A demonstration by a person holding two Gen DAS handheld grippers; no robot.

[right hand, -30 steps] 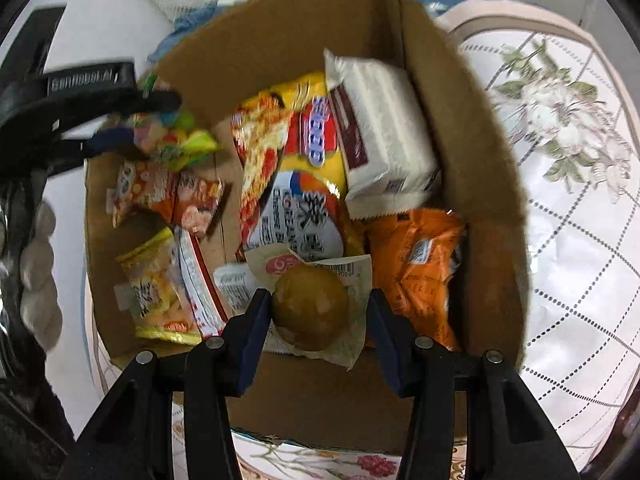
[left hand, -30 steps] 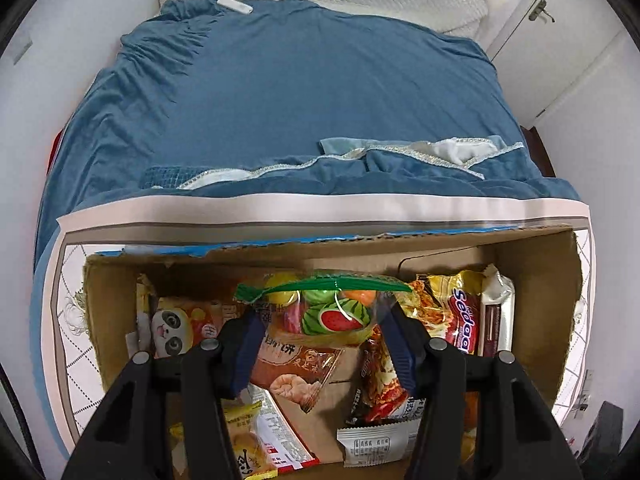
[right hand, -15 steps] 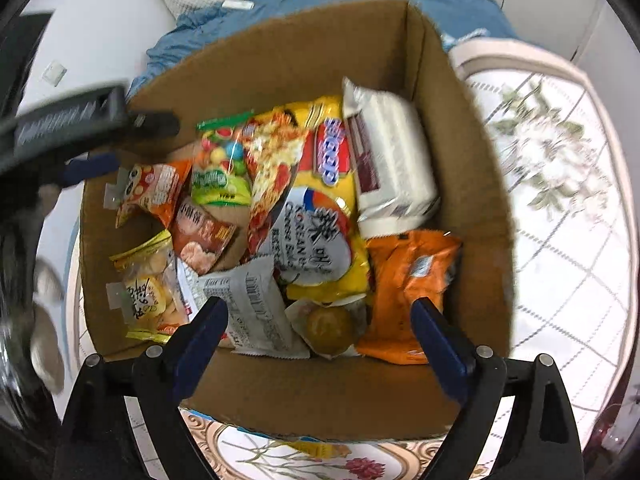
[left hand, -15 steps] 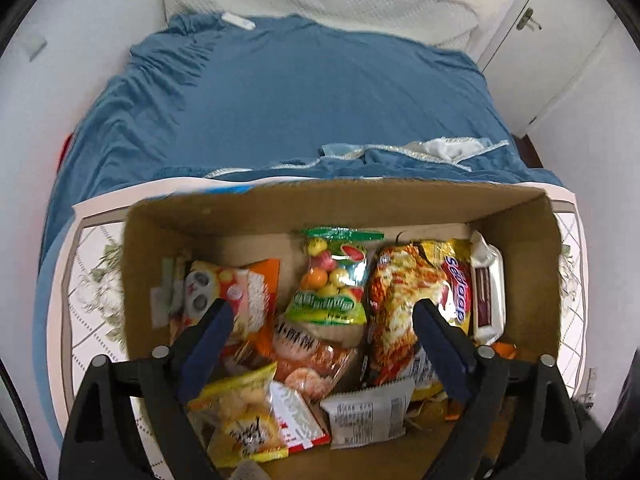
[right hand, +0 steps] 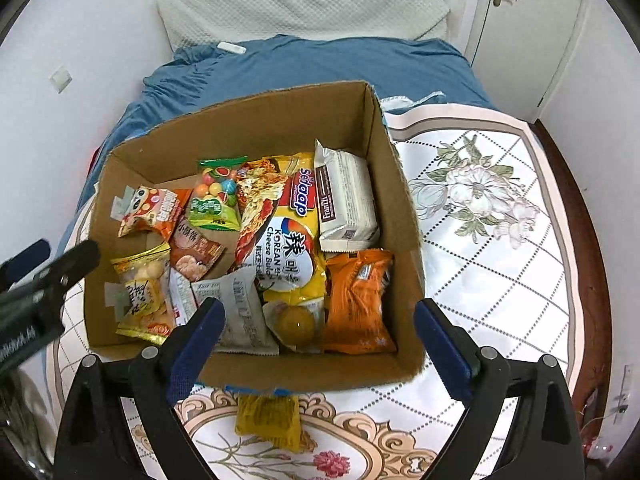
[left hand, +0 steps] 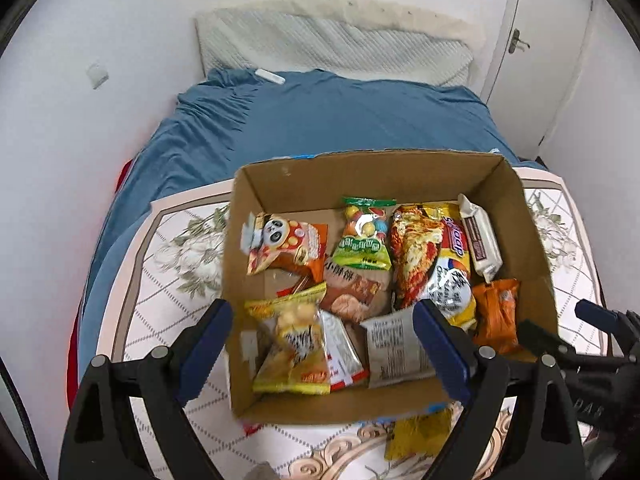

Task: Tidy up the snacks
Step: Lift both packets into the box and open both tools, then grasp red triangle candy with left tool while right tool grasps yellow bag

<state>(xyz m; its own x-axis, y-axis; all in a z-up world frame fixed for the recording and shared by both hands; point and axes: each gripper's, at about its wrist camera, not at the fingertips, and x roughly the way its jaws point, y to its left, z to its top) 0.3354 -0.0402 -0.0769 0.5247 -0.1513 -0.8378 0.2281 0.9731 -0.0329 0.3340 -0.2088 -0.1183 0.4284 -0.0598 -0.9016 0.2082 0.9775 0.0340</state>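
An open cardboard box (left hand: 280, 184) (right hand: 240, 120) stands on the table, filled with several snack packets. My left gripper (left hand: 323, 308) hangs open above its near left part, nothing between the fingers. The green fruit-candy bag (left hand: 364, 236) (right hand: 216, 200) lies at the back by the panda packet (left hand: 284, 244). My right gripper (right hand: 319, 305) is above the near edge, its jaws opening, with nothing between them. Below it lie the brown egg packet (right hand: 296, 320), a yellow noodle pack (right hand: 296, 240), a white wafer pack (right hand: 346, 200) and an orange packet (right hand: 356, 296).
A yellow packet (right hand: 268, 420) (left hand: 418, 436) lies on the floral tablecloth (right hand: 480, 240) just in front of the box. A bed with a blue sheet (left hand: 320, 120) and a pillow lies behind the table. A white door (right hand: 520, 20) is at the back right.
The left gripper let go of the fruit-candy bag and the right let go of the egg packet; both now lie in the box. Both grippers opened wide and rose back from it.
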